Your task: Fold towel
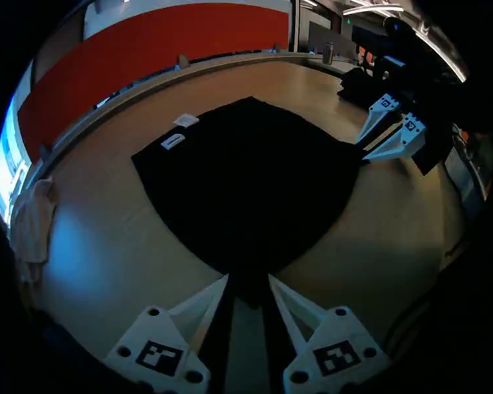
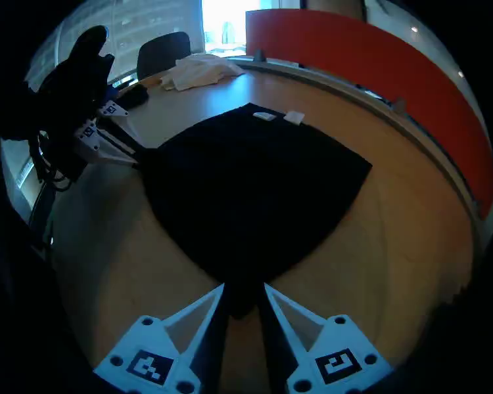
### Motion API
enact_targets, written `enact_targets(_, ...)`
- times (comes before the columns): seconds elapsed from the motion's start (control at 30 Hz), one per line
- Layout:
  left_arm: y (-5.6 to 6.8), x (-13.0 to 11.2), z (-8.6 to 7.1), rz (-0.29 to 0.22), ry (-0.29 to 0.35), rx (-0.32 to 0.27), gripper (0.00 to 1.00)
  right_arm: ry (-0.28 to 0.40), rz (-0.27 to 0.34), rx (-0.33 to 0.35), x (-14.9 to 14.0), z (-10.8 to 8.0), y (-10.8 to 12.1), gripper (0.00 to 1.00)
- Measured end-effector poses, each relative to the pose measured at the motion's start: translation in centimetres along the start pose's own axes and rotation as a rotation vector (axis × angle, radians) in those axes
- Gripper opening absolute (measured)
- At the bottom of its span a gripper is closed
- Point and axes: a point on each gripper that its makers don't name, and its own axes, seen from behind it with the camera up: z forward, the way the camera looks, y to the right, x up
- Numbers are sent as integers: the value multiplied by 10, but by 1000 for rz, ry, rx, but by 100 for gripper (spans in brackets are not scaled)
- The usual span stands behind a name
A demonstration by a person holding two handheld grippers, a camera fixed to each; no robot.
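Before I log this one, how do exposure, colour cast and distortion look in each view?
Left gripper view: the black towel is crushed to a detail-free shape, a blue cast tints the table at left, and its far edge bows from the fisheye. Right gripper view: the window is blown out, the towel equally featureless.

Corner to corner: the left gripper [image 1: 248,289] lies low and level in the left gripper view, its two white fingers [image 1: 204,305] drawn in to a narrow wedge and pinching one corner of the black towel [image 1: 246,177] between their tips. The right gripper [image 2: 244,295] takes the same pose in the right gripper view, fingers close together and clamped on another corner. Seen in each other's views, each gripper reaches in from the side, fingers angled slightly downward, tips meeting on the cloth's edge. Square black-and-white markers [image 1: 159,358] sit at the base of every finger. The two grippers stand well apart, at neighbouring corners
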Motion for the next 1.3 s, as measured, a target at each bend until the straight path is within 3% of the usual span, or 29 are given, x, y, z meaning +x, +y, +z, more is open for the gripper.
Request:
enact_targets(0.47, -2, 9, -10, -38, 9, 21, 19, 39, 15, -4, 13, -11, 0, 21)
enact_targets(0.87, -3, 30, -44, -89, 49, 25, 18, 91, 2, -16, 39, -42, -1, 20)
enact_targets(1.3, 12, 46, -77, -112, 68, 10, 18, 117, -4, -10, 55, -75, -7, 19)
